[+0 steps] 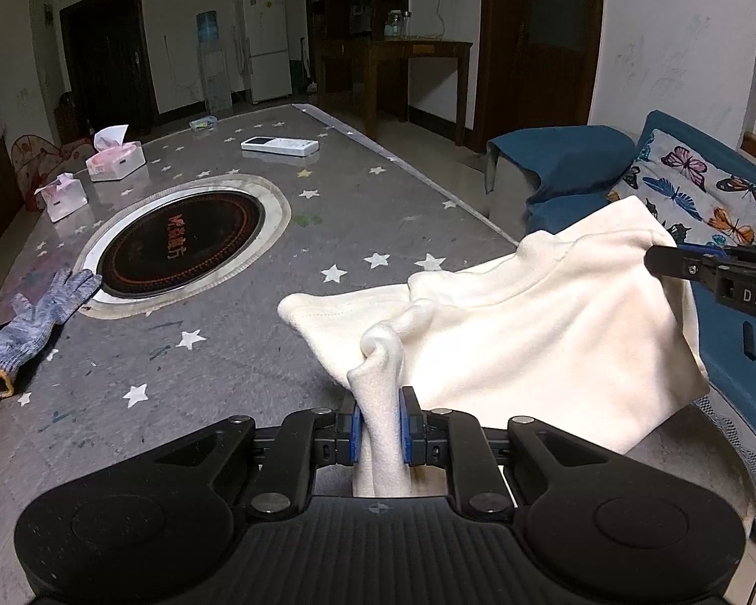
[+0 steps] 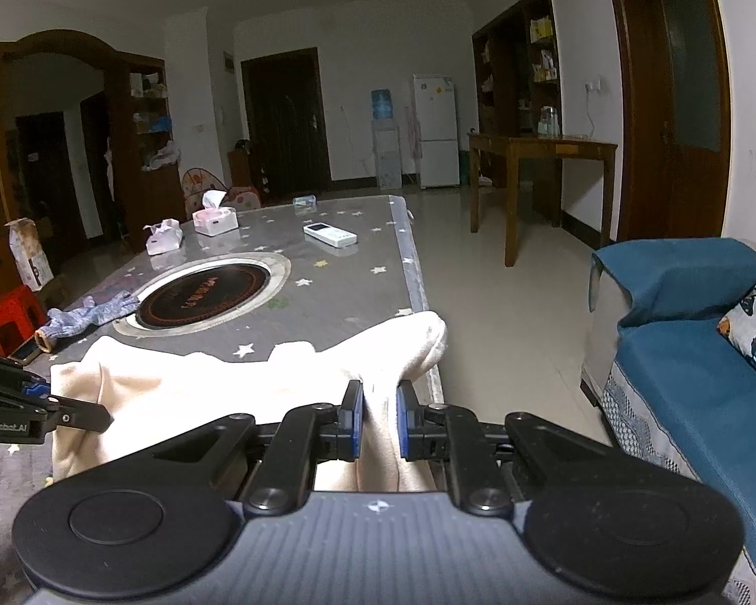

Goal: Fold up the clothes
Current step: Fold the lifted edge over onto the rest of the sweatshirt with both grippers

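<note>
While I am holding the cream garment (image 1: 539,333) up over the tabletop's (image 1: 237,343) near right corner | left gripper (image 1: 380,421) and right gripper (image 2: 379,421) both pinching bunched fabric | no finished fold showing; flattening and folding remaining, I judge.

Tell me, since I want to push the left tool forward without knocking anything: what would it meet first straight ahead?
The left tool, shut on the cream garment, would first push into the garment's own bunched cloth. Beyond that lies bare table; the induction cooktop sits off to the left, though depth is uncertain.

right claw (image 1: 652,257): "DAS" | left claw (image 2: 107,416): "GenRobot.AI"
</note>
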A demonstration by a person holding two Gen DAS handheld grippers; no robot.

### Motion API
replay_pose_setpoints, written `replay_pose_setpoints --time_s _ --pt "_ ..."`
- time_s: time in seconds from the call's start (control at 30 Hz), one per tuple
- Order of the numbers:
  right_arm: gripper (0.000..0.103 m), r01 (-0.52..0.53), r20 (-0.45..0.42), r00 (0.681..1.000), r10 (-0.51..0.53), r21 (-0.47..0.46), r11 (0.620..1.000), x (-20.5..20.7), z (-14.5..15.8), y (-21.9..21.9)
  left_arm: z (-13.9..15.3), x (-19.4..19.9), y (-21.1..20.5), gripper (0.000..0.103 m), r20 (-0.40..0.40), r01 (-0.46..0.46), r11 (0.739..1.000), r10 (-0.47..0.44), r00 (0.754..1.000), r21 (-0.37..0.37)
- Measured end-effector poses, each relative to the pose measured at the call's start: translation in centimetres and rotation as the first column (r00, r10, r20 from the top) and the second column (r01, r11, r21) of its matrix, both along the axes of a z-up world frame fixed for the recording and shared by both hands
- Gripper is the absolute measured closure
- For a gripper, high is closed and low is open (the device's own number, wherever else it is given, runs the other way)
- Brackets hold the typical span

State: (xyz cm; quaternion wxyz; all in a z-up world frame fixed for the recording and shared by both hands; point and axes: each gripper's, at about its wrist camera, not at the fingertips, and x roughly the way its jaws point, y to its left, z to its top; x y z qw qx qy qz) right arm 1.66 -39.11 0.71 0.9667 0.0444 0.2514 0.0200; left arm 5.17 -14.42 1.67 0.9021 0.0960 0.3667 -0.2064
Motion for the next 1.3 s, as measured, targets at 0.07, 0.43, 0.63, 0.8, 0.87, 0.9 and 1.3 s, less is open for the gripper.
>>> replay_pose_setpoints --time_s 0.07,0.43,0.63,0.8,0.87,0.9,1.3 --pt "0.091 0.002 -0.008 1.0 -0.002 0.002 1.0 0.4 -0.2 -0.1 -0.2 0.3 -0.1 0.087 -0.006 -0.002 1.0 0.002 1.0 0.002" --pt "0.091 0.01 -0.046 0.999 -0.009 0.005 1.0 2.2 -1.6 -0.6 -1.4 2.1 -0.3 0.087 -0.036 -0.008 1.0 0.008 0.999 0.009" --pt "0.091 0.015 -0.077 0.997 -0.014 0.004 1.0 3.3 -2.6 -0.7 -2.2 3.1 -0.2 0.083 -0.06 -0.016 1.0 0.017 0.998 0.013" --pt "0.09 0.022 -0.114 0.993 -0.022 0.005 1.0 4.2 -3.4 -1.0 -2.8 3.7 -0.1 0.079 -0.07 -0.028 0.999 0.03 0.997 0.031" --pt "0.089 0.027 -0.137 0.99 -0.027 0.004 1.0 4.7 -3.9 -1.1 -3.0 3.9 0.0 0.079 -0.077 -0.033 0.999 0.036 0.996 0.034" --pt "0.089 0.033 -0.142 0.989 -0.032 0.001 0.999 4.7 -4.1 -1.3 -3.1 4.0 0.1 0.079 -0.08 -0.034 0.999 0.037 0.996 0.034" --pt "0.088 -0.029 -0.135 0.99 0.03 0.013 1.0 5.3 -3.4 -0.8 -2.8 4.8 0.4 0.076 -0.069 -0.051 0.998 0.053 0.996 0.027"
